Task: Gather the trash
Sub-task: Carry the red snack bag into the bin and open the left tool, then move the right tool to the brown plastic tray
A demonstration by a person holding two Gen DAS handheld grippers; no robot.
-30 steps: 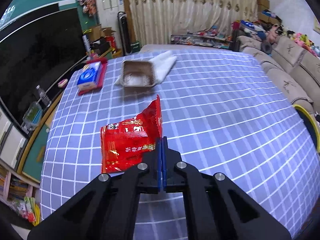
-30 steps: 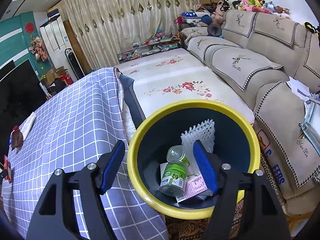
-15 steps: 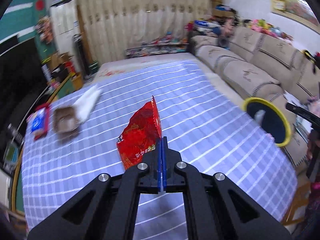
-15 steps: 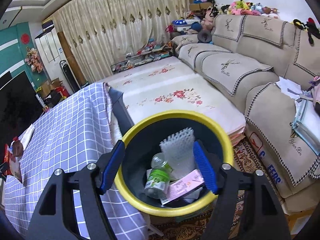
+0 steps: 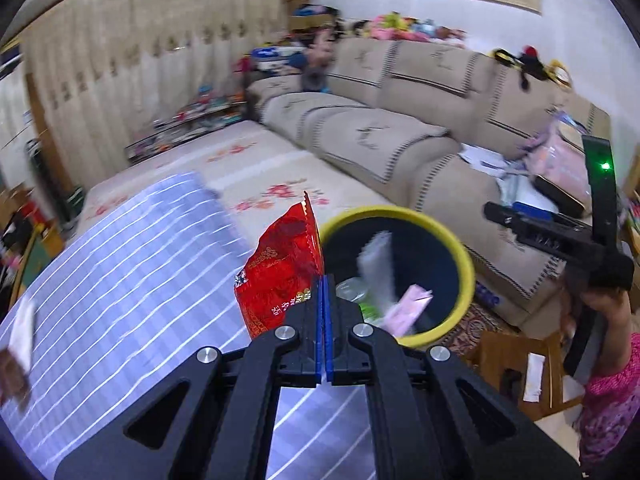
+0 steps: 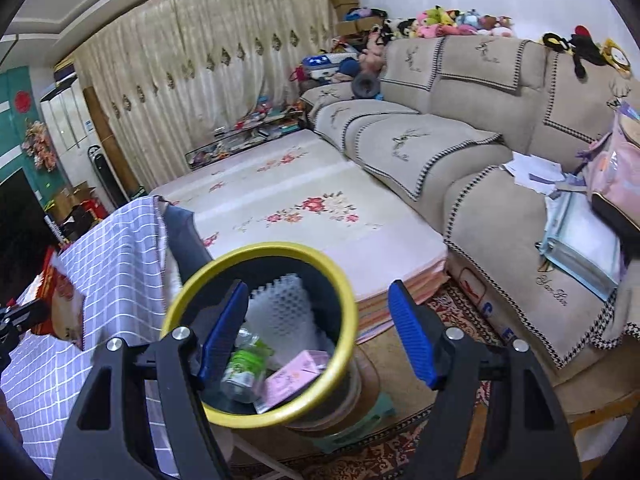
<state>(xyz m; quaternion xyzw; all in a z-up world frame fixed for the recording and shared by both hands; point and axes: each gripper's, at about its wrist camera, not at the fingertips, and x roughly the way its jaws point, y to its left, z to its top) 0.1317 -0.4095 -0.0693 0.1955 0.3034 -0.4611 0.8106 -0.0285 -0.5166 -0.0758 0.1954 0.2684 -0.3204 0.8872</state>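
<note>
My left gripper [image 5: 323,280] is shut on a red snack wrapper [image 5: 280,268] and holds it in the air over the table's right edge, just left of the yellow-rimmed trash bin [image 5: 464,264]. The bin [image 6: 340,344] holds a green-labelled bottle [image 6: 244,364], a white foam net [image 6: 280,312] and a pink packet [image 6: 296,372]. My right gripper [image 6: 320,332] is open and empty above the bin. The wrapper also shows at the left in the right wrist view [image 6: 60,300]. The right gripper shows at the right in the left wrist view [image 5: 532,228].
The table carries a lilac checked cloth [image 5: 120,280]. A beige sofa [image 6: 460,140] stands behind the bin, with papers and a pink bag [image 6: 616,168] on it. A floral mat [image 6: 300,208] lies beyond the table. A patterned rug [image 6: 420,440] is under the bin.
My left gripper has swung right with the red wrapper, from over the middle of the table to beside the bin. My right gripper has drawn back and to the right above the bin, still open.
</note>
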